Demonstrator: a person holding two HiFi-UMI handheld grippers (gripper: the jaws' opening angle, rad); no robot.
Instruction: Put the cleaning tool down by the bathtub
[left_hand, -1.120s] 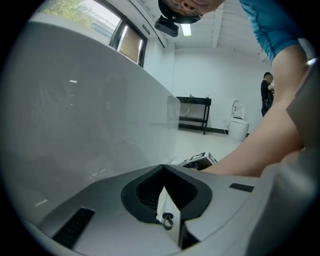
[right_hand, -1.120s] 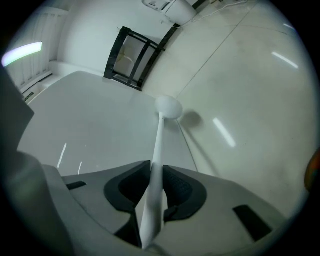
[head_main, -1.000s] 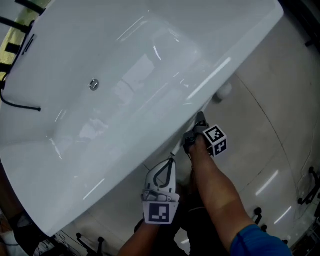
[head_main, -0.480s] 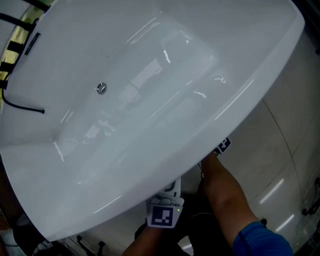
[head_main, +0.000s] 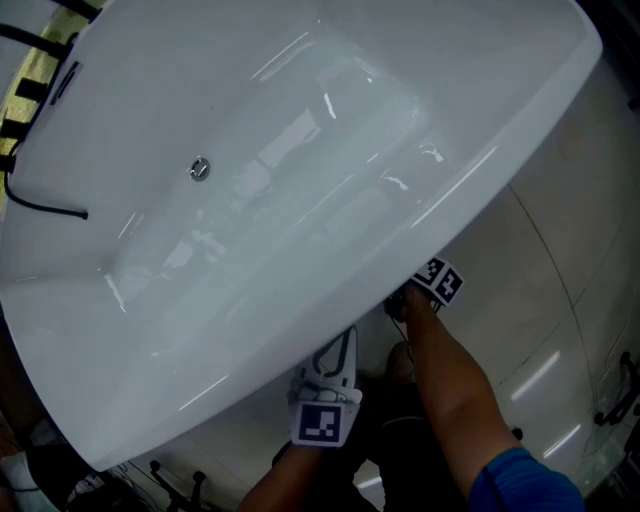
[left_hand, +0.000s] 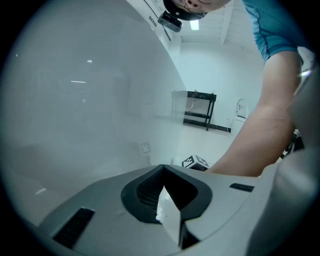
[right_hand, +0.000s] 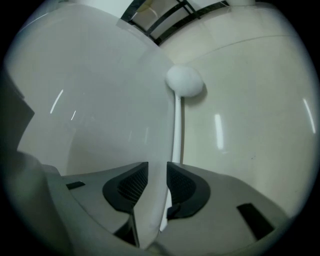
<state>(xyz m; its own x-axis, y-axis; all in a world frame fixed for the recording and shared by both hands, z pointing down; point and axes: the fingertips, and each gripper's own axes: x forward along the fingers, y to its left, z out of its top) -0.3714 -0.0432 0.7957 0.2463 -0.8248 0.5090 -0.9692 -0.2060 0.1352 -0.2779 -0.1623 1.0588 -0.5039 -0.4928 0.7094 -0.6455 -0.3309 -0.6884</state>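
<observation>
Glossy white fills most of your head view: the bathtub lies slantwise. A black hose curls over its left rim, and the round metal drain sits in the basin right of it.

Your left gripper hangs just beside the tub's outer wall, below the rim. Its cube shows a black-and-white square marker, a pattern and not lettering. In the left gripper view its jaws are clenched, tips together, with only a thin white sliver between them that cannot be identified. Small dark print runs along the tub's rim there, too small to read.

To the right, your right gripper reaches under the overhanging rim, its marker cube just clear of it.

In the right gripper view the jaws are opening. The white handle of the cleaning tool runs between them, close along the right pad, with the left pad standing off it. The tool's round white head rests on the cream floor tiles, against the foot of the bathtub wall.
</observation>
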